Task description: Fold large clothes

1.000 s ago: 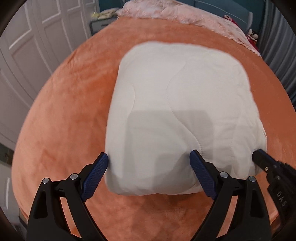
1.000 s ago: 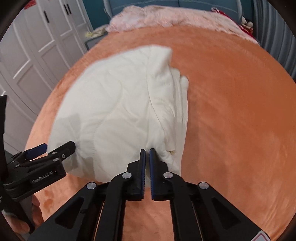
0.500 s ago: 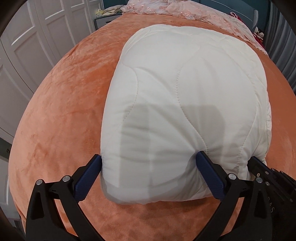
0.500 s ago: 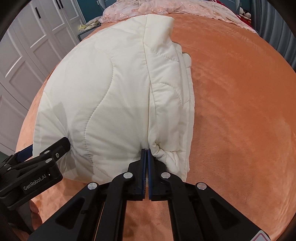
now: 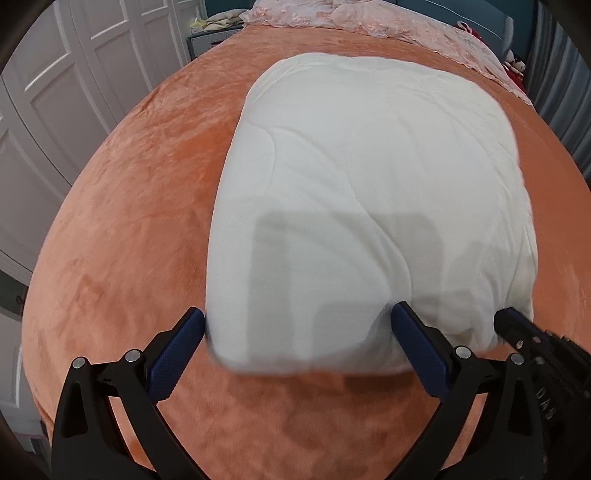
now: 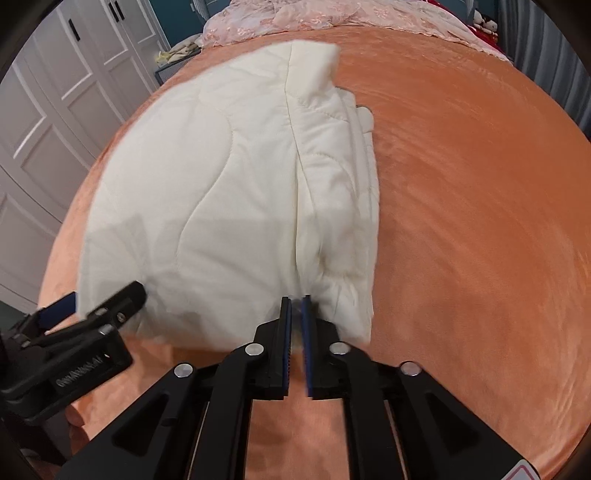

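A cream quilted garment (image 5: 369, 192) lies folded into a thick pad on the orange bed cover (image 5: 140, 206). My left gripper (image 5: 298, 315) is wide open and straddles the pad's near edge, one blue pad at its left corner, the other resting on the fabric. It also shows in the right wrist view as the left gripper (image 6: 105, 301). My right gripper (image 6: 295, 299) is at the near right corner of the garment (image 6: 221, 184), beside the stacked fold edges. Its jaws are opening, with a narrow gap and a bit of fabric between the tips. The right gripper (image 5: 508, 319) shows in the left wrist view.
White panelled wardrobe doors (image 6: 55, 110) stand along the left. A pink lace blanket (image 6: 332, 14) is bunched at the far end of the bed, with a small cabinet (image 5: 207, 40) beside it and grey curtains (image 5: 561, 92) at the right. Bare orange cover (image 6: 480, 221) stretches to the right.
The right gripper's jaws, shut on the garment's corner before, now stand slightly apart. The left jaws have spread a little wider. The garment stays where it lay.
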Demonstrator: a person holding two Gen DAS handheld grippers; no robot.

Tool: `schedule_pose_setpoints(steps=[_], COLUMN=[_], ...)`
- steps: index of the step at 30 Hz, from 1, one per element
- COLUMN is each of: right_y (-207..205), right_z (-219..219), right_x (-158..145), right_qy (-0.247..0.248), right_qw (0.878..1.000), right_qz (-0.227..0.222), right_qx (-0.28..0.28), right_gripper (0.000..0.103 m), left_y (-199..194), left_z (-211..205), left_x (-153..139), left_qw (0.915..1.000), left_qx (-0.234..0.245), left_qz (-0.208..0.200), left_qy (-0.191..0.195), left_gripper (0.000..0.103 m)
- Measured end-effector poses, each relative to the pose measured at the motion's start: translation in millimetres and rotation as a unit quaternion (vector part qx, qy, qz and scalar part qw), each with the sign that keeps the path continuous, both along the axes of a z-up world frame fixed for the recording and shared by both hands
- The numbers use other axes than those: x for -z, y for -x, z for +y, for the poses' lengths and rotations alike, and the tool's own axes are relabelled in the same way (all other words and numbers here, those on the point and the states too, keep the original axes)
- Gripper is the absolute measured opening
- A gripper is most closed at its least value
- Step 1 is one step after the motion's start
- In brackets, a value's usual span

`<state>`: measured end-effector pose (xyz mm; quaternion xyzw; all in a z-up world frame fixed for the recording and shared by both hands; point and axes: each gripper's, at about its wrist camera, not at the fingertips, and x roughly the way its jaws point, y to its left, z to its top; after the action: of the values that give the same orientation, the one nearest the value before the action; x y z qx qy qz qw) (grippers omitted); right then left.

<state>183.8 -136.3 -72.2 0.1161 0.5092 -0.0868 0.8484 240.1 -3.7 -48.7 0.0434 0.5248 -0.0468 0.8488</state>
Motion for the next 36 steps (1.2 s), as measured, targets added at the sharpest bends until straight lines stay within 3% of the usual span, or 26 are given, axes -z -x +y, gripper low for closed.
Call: schedule_pose_setpoints(steps=[1,3,4,13,16,24,36], right_y=[7,21,29,87,105,131,152], right_z=[2,5,8,15,15,22,33], right_x=[-4,-10,-13,-12,-11,-11,3], right_qy=[-0.001,0.004,0.014,0.034,0.039,0.071,0.094], right_qw=[1.000,1.000,1.000,0.999,0.999,0.996,0.993], right_qz=[-0.003,-0.009,-0.011,-0.011,-0.018,-0.050,-0.064], right_qx=[-0.002,-0.006,-0.005,-0.005,0.001,0.002,0.009], right_gripper=[0.018,0.038,0.041,0.045,0.051,0.069,0.075], left_y=[8,20,28,76,90,118,150], left_z=[-1,-1,-2,-5,-5,2,4], left_x=[-2,-4,-3,-2,-7,-4,6], left_qw=[1.0000,0.9999,0.9998,0.9995,0.9996,0.9993,0.9984], left_qx=[0.006,0.014,0.018,0.028,0.028,0.024,0.011], left_qz=[-0.001,-0.001,0.001,0.003,-0.004,-0.019,-0.048], left_qy=[-0.004,-0.009,-0.012,-0.012,-0.010,-0.021,-0.028], left_gripper=[0.098,0.097,0.097,0.098,0.098,0.098,0.098])
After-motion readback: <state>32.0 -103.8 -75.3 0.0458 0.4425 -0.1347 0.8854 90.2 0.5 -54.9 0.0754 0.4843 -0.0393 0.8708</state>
